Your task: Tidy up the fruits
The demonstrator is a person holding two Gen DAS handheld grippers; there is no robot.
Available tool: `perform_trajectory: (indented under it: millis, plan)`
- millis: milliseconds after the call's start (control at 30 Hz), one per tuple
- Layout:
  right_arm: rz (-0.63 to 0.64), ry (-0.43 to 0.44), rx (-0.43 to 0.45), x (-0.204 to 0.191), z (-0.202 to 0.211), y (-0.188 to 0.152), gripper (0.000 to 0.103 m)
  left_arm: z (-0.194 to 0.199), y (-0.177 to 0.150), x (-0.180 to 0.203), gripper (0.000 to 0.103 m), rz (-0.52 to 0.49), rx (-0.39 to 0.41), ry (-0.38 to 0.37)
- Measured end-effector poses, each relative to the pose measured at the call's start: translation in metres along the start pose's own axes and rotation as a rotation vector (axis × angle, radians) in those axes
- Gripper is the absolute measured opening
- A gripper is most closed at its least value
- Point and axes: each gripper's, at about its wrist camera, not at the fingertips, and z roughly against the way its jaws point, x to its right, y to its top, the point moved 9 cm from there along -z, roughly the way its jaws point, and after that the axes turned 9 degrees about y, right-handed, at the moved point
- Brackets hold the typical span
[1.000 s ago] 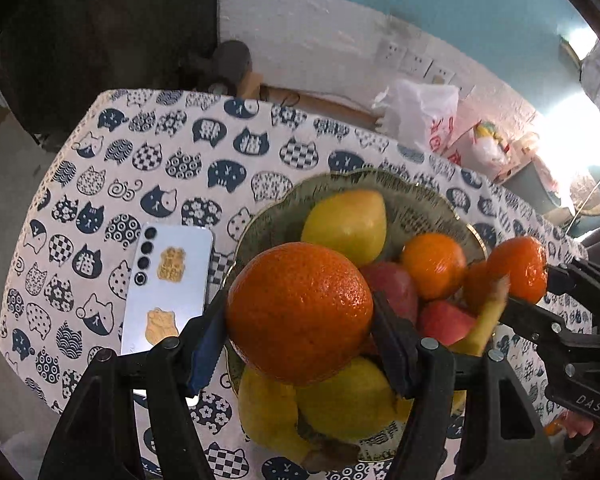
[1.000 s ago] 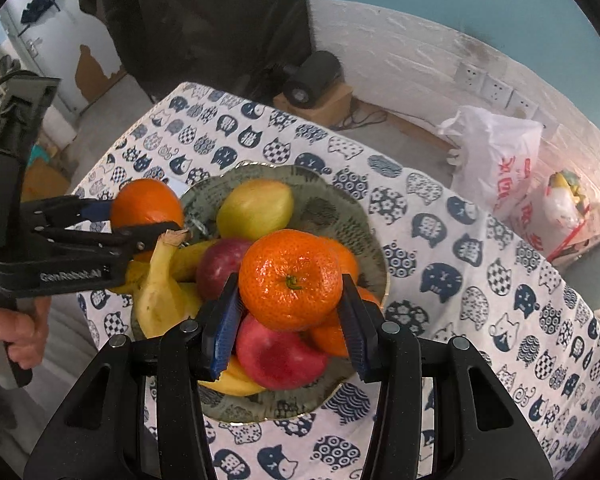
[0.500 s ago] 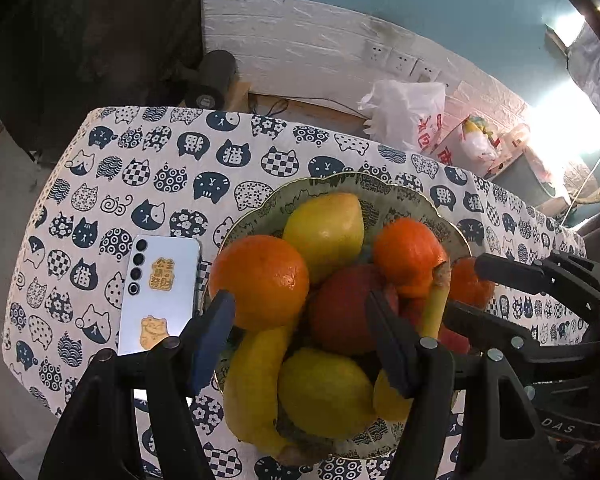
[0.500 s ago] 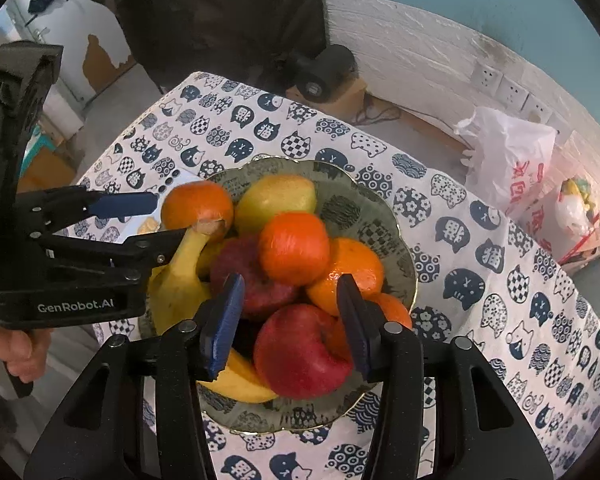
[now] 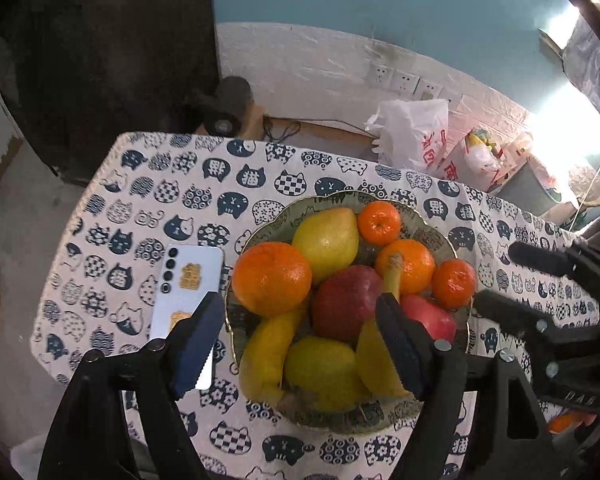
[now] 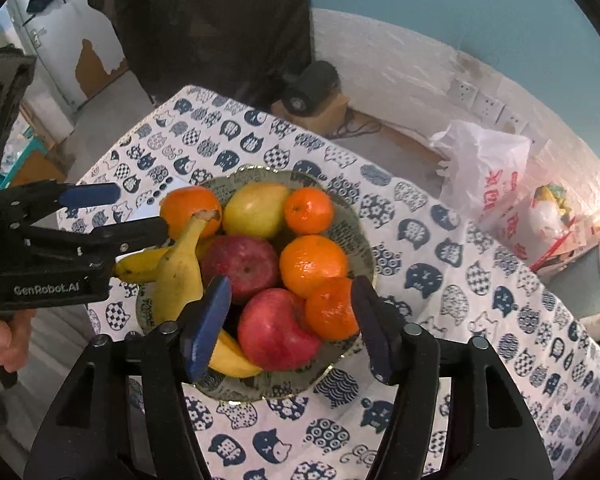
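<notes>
Both oranges have just been let go into the bowl (image 5: 440,236): the left tongs (image 5: 300,344) and right tongs (image 6: 288,324) have been opening and now hang wide and empty above the heaped fruit. With every piece apparently in the bowl on the table (image 5: 148,184) (a phone (image 5: 188,280) lies beside it), the sorting looks nearly done.

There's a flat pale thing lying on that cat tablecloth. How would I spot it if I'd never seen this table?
Start at the patterned fruit bowl in the middle of the cat-print tablecloth. Just outside its rim, on the side of the biggest orange, lies a phone, face down. It is the only flat, pale rectangle there, with a column of dark camera lenses and two gold cat stickers.
</notes>
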Motion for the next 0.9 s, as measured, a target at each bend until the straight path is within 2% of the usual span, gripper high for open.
perform_trajectory:
  millis: [167, 300, 600, 767, 900]
  plan:
    - [-0.018, -0.026, 0.04, 0.004, 0.026, 0.002, 0.075, 0.026, -0.006, 0.005, 0.085, -0.006, 0.026, 0.013]
    - [-0.027, -0.047, 0.073, 0.007, 0.049, 0.001, 0.077, 0.049, -0.009, 0.013, 0.087, -0.015, 0.066, 0.02]
    - [-0.051, -0.11, 0.108, 0.016, 0.091, -0.011, 0.078, 0.092, -0.014, 0.036, 0.091, -0.043, 0.12, 0.02]
    - [-0.059, -0.123, 0.114, 0.021, 0.107, -0.023, 0.079, 0.115, -0.014, 0.05, 0.098, -0.08, 0.168, 0.031]
    - [-0.067, -0.126, 0.131, 0.023, 0.12, -0.031, 0.079, 0.131, -0.016, 0.058, 0.098, -0.097, 0.201, 0.032]
